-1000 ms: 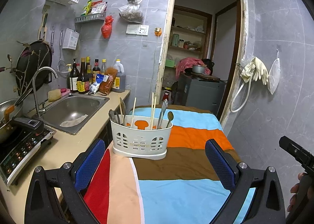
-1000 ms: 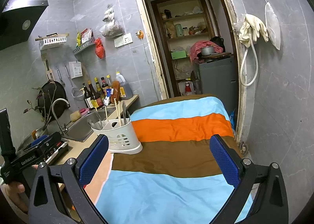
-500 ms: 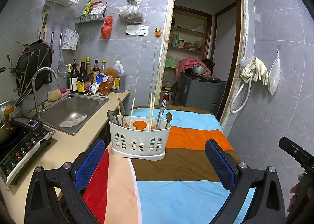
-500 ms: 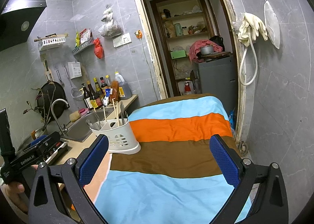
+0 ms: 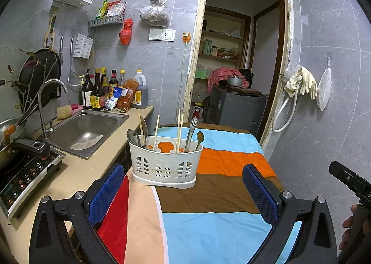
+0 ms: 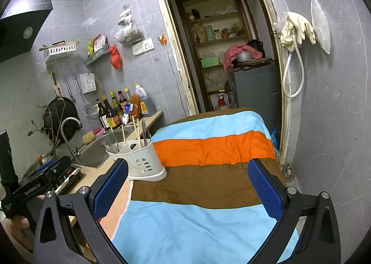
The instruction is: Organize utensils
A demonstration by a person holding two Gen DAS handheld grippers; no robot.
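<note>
**Both tongs empty, caddy full: the job looks close to finished or not yet begun**

The white slotted plastic utensil caddy (image 5: 163,163) stands upright at the left edge of the table, on its cloth of blue, orange, brown and red stripes (image 5: 222,190), just beside the beige kitchen counter (image 5: 92,166). Pale wooden chopsticks (image 5: 179,129), metal spoons (image 5: 199,140) and a metal fork-like piece stand in it, spread across its compartments; an orange cut-out shows on its back wall.

The left tongs (image 5: 184,194) hang spread wide, blue pads well apart, holding nothing, with the caddy ahead between them but not touched. The right tongs (image 6: 189,188) are likewise wide and empty, over the bare cloth, the caddy off to their left.

No loose utensil lies on the cloth in either view. My reading is that the step in hand is an approach to the caddy. The next move probably calls for narrowing onto a single handle, since the chopsticks lean close to the spoons.
</note>
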